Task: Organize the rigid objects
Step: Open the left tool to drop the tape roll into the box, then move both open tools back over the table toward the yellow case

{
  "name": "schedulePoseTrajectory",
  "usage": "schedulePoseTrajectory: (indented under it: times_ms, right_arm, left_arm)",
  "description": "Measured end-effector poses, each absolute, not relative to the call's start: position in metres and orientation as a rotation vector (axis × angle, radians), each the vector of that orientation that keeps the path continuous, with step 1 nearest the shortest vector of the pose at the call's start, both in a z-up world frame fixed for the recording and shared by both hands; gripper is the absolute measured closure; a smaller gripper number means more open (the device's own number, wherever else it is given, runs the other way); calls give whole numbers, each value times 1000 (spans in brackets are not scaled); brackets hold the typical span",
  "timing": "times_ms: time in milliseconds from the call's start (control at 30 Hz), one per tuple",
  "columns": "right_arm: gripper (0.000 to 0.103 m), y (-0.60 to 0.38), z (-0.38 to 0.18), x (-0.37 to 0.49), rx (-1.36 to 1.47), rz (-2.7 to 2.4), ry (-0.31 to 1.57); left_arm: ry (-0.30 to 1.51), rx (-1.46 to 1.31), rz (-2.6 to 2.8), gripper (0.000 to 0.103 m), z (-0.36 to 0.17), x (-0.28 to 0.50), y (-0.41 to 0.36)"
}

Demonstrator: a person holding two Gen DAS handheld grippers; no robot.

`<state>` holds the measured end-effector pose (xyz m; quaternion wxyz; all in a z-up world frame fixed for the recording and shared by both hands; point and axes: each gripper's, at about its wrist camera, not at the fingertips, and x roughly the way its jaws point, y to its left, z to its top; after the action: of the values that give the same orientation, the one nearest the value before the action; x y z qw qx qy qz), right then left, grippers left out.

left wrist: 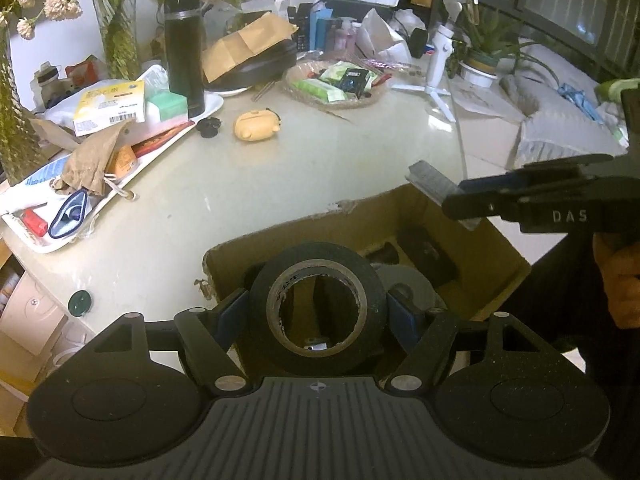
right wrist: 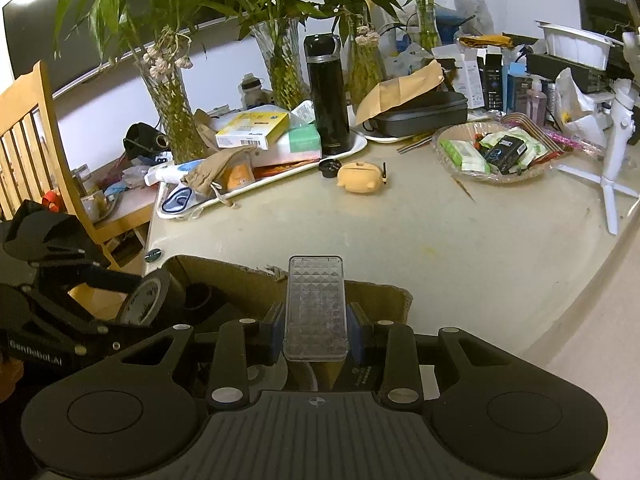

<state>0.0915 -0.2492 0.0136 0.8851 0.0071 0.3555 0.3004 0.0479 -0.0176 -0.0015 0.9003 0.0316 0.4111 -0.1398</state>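
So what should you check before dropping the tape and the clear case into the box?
1. Left gripper shut on the black tape roll: ok.
2. Right gripper shut on the clear case: ok.
3. Tape roll over the cardboard box opening: ok.
4. Clear case over the box: ok.
5. Free room in the box: cannot tell, a grey roll and dark items already lie inside.
6. Grippers apart from each other: ok.
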Motion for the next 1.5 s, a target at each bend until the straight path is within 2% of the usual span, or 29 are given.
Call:
schedulePoseTrajectory:
  times_ms: [667,800,833,867,900,933,967,1133,1500]
  right_arm:
    - [68,-254,18,95,50,602,729]
    - [67,-248,12,98,39,645,780]
    - [60,-245,10,98,22,652,793]
    - [40,-240,9,96,-10,645,795]
    - [28,-236,10,94,-43,635,780]
    - [10,-234,12,91,-65,631,759]
    - [4,-233,14,89,-75,634,737]
    - [0,-237,16,92,-54,602,723]
    - [0,-277,22,110,163,458,711]
  left_arm:
    - [759,-97,-207,29,15,50,8]
    - [715,-138,-169,29,20,48,18]
    - [698,-153,-160,29,22,46,21]
    - [675,-180,-156,29,25,44,27]
    - [657,-206,-153,29,27,42,32]
    - [637,-237,-145,29,29,40,38]
    - [619,-269,-135,29,30,39,44]
    - [582,-391,-78,29,35,42,65]
    - [582,-385,-25,29,34,43,78]
